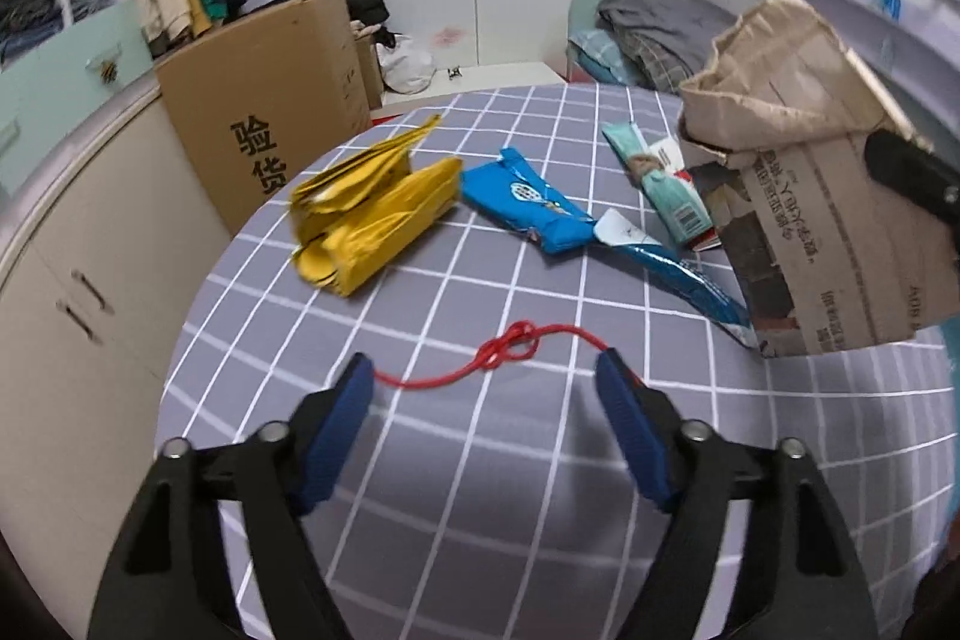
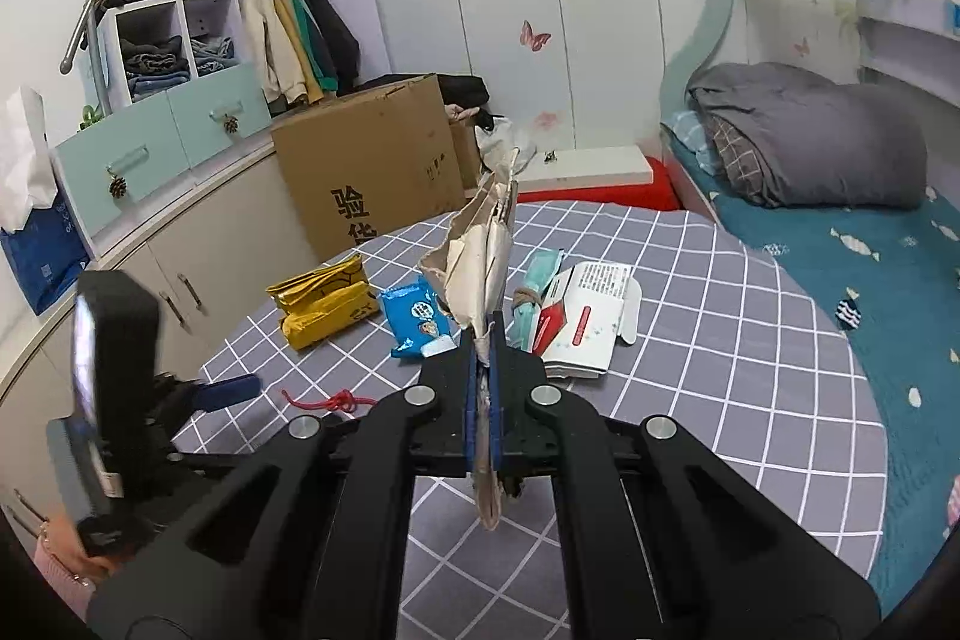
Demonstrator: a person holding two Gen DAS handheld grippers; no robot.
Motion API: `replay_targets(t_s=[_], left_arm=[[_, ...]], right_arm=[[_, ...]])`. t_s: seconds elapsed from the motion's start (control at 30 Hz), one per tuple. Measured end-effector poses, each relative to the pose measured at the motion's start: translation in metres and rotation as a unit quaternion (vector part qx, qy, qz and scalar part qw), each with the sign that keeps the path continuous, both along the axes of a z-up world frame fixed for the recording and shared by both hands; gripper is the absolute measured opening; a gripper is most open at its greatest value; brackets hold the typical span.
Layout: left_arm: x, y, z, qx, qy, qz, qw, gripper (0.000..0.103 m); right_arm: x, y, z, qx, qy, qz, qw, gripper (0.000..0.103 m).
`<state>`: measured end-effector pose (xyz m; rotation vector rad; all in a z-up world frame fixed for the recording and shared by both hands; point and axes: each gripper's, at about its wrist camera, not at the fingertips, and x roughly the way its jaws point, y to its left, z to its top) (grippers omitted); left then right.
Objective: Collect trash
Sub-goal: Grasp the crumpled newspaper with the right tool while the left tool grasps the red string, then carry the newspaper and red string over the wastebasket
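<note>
On the grey checked tablecloth (image 1: 456, 490) lies a knotted red string (image 1: 510, 347), and my left gripper (image 1: 483, 359) stands open with one fingertip at each end of it, nothing pressed. Beyond lie a yellow wrapper (image 1: 372, 214), a blue wrapper (image 1: 528, 202), a second blue wrapper (image 1: 678, 274) and a teal packet (image 1: 660, 184). My right gripper (image 2: 483, 340) is shut on a torn piece of brown cardboard (image 2: 480, 250), held upright above the table. That same cardboard (image 1: 798, 160) fills the right of the left wrist view. A white and red carton (image 2: 591, 322) lies behind it.
A large brown cardboard box (image 1: 270, 118) stands past the table's far left edge, next to beige cabinets (image 1: 78, 280). A bed with a grey blanket (image 2: 810, 136) runs along the right. A person's hand (image 2: 60, 562) holds the left gripper's handle.
</note>
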<state>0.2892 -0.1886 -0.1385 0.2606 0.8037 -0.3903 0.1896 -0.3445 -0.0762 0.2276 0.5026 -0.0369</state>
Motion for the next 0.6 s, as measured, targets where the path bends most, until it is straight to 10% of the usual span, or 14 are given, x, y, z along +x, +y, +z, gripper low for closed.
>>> replay_targets(t_s=[0.27, 0.6], left_arm=[[0.016, -0.009, -0.012, -0.017, 0.034, -0.001, 0.9993, 0.007], [-0.004, 0.045, 0.026, -0.116, 0.009, 0.036, 0.9925, 0.006]], right_arm=[[0.005, -0.002, 0.0, 0.008, -0.003, 0.006, 1.0, 0.003], [-0.011, 0.017, 0.026, 0.003, -0.028, 0.018, 0.999, 0.003]])
